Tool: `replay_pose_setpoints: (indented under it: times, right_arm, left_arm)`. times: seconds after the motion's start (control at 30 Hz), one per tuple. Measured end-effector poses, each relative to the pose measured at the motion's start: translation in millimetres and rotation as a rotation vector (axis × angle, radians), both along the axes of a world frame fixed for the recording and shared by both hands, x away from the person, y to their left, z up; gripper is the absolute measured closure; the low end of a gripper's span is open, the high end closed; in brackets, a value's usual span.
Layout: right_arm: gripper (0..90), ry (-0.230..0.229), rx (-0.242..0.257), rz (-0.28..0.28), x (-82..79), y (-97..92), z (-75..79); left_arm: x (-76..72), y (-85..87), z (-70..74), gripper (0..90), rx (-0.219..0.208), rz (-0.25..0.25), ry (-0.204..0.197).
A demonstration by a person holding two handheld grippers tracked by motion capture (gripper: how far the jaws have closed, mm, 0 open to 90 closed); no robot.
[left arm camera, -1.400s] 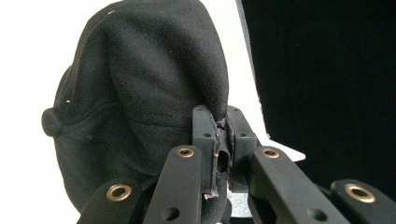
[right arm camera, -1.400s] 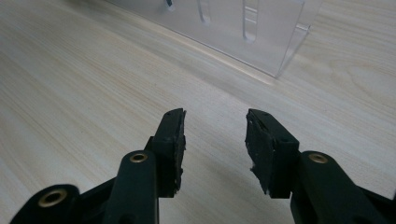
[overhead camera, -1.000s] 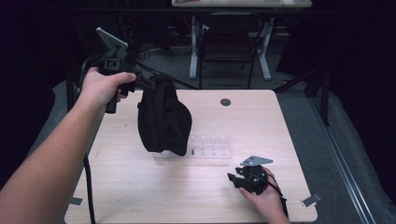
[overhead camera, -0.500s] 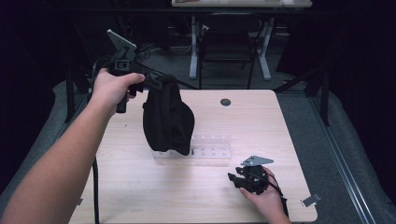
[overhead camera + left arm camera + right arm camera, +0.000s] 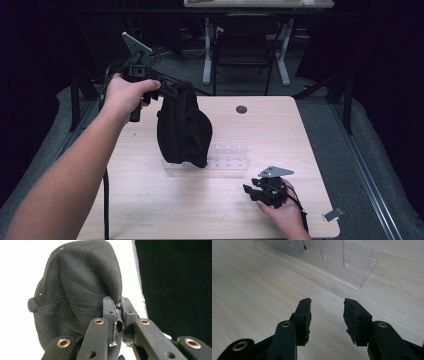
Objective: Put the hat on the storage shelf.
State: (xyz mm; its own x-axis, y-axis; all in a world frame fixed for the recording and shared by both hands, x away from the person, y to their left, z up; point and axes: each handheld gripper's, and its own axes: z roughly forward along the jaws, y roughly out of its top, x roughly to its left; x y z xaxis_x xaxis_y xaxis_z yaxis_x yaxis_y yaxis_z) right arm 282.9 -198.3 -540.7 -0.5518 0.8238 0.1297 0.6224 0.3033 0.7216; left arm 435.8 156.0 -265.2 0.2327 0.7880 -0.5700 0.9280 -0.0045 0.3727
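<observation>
One black cap [image 5: 184, 131], pinched by its edge in the closed left gripper [image 5: 119, 312], hangs lifted above the clear acrylic rack [image 5: 227, 161]; placing it remains. Right gripper [image 5: 327, 312] rests open and empty on the wooden table [image 5: 200, 210].

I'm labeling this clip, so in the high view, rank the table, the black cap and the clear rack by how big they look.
1. Table, largest by far.
2. Cap; it hangs lifted, nearer the camera, so its lead over the rack is unsure.
3. Rack, partly hidden behind the cap.
</observation>
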Motion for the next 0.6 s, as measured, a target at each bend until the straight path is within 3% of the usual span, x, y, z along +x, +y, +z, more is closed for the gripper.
replay_pose_setpoints:
  times: [0.1,0.13,0.2,0.27,0.6]
  right_arm:
    - [56.8,-0.004,-0.023,0.018,-0.1,1.4,6.0]
    - [56.7,-0.014,0.016,0.011,-0.1,4.6,6.0]
    - [56.6,-0.025,0.029,0.032,0.8,10.0,13.6]
    - [56.6,-0.037,0.009,0.046,1.6,14.9,19.1]
    - [56.7,-0.066,0.002,0.116,10.8,46.1,39.9]
  left_arm:
    - [-1.0,-0.4,0.3,85.0,0.002,-0.002,-0.006]
    - [-1.4,-0.6,0.4,85.0,0.006,0.001,-0.008]
    - [-1.7,-0.2,1.0,85.0,0.005,0.003,-0.009]
    - [-1.7,0.8,2.5,85.0,0.007,0.008,-0.011]
    - [-2.2,1.4,2.7,85.0,0.004,0.008,-0.014]
